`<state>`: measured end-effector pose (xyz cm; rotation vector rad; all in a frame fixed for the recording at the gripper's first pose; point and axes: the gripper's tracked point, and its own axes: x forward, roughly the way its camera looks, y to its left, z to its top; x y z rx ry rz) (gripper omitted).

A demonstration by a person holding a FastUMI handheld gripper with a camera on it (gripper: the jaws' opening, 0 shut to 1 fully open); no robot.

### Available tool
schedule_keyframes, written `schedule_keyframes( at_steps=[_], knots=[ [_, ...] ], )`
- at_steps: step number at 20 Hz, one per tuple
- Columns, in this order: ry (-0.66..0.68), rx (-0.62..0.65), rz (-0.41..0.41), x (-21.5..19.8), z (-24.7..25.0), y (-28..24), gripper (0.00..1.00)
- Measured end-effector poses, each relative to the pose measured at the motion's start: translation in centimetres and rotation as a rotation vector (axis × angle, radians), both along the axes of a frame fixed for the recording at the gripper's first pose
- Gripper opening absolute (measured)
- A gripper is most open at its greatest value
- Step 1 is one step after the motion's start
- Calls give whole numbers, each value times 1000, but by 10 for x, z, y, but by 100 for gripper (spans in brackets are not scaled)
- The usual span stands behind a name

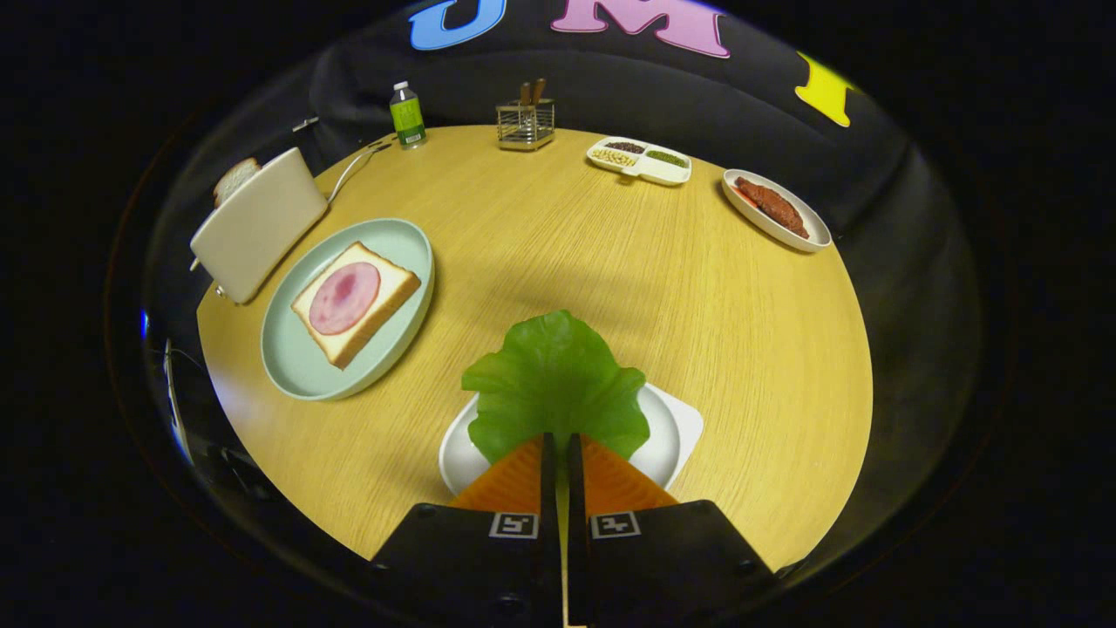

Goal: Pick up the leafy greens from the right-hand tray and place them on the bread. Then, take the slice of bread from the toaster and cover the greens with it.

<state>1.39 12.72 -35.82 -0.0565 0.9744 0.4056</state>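
The gripper point(558, 445) pinches one lettuce leaf point(554, 379) over one white tray point(676, 432); one bread slice point(356, 301) lies plated.

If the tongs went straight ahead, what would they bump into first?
The tongs are nearly closed on the lettuce leaf over the white tray, so the leaf travels with them. Beyond it lies bare table, then probably the wire utensil holder; depth is unclear.

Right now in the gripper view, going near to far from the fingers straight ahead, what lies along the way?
gripper, shut on the leaf → white tray under the leaf → bare table → cutlery rack at the far edge.
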Motion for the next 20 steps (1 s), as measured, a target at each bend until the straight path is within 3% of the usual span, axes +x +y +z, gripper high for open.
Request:
schedule_keyframes(
  at_steps=[4,8,16,20],
  knots=[
    [-84,47,29,5,58,18,7],
    [-122,131,80,9,102,74,7],
    [-88,136,213,10,110,169,7],
    [-66,121,238,16,101,196,7]
  ],
)
